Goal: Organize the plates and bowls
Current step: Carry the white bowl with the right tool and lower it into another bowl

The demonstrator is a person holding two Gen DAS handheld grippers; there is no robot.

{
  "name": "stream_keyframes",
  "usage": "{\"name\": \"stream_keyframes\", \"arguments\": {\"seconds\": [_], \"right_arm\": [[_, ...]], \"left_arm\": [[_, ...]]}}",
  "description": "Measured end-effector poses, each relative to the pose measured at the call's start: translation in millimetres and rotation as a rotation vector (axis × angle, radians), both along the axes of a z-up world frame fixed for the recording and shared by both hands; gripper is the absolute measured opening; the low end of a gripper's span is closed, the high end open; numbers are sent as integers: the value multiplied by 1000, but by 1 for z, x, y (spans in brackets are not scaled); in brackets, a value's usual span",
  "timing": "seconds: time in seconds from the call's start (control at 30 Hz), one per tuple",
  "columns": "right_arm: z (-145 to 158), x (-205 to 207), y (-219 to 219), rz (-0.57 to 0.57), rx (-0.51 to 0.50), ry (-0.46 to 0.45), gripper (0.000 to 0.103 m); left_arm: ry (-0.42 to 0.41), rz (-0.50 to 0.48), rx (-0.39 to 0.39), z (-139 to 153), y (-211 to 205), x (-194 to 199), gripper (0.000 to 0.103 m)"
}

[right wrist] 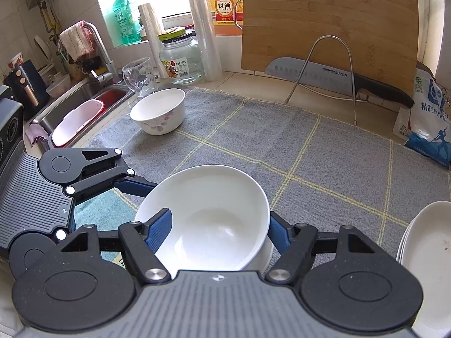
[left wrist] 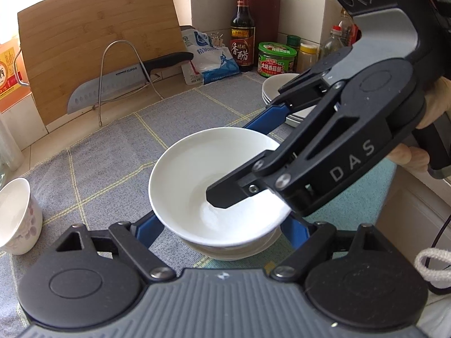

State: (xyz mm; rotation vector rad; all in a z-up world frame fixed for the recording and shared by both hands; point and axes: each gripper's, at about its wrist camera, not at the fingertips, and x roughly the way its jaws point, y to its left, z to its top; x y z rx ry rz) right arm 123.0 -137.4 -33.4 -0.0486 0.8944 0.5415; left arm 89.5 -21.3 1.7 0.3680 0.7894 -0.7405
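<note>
Two plain white bowls sit nested on the grey checked mat (left wrist: 112,155). The upper bowl (left wrist: 197,186) (right wrist: 214,211) lies tilted in the lower bowl (left wrist: 225,253) (right wrist: 267,253). My left gripper (left wrist: 222,221) has a blue pad on each side of the lower bowl and is shut on it. Its far finger (right wrist: 135,187) reaches in behind the bowls from the left. My right gripper (right wrist: 220,214) (left wrist: 231,160) comes in from the right and is shut on the upper bowl, with one finger over the bowl's inside and the other against its outer wall.
A flowered bowl (right wrist: 157,112) (left wrist: 17,217) stands at the mat's sink-side end, beside a glass (right wrist: 139,77) and the sink (right wrist: 84,98). A stack of white plates (right wrist: 428,248) (left wrist: 279,87) sits at the other end. A knife (right wrist: 324,76) in a wire rack, a cutting board (right wrist: 324,22) and bottles line the wall.
</note>
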Motion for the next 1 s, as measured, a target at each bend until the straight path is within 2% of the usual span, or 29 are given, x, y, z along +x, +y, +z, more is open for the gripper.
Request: {"name": "stream_keyframes", "arguments": {"seconds": [0.8,0.9,0.97,1.0], "right_arm": [[-15,-1,-2,-4,-18,10,79],[-16,-1,-3,-6,-14,11,85],[-14,-3,-4,-4,-7,-8,99],[-12,-4,-4,-5,-9,-21,102]], "left_arm": [[35,-22,11,-5,-5,9,93],[40,-27,12,-5,-5,10,96],[23,-32,22,-5,-6,9,97],[18,-35,27,-5,-7,8,97]]}}
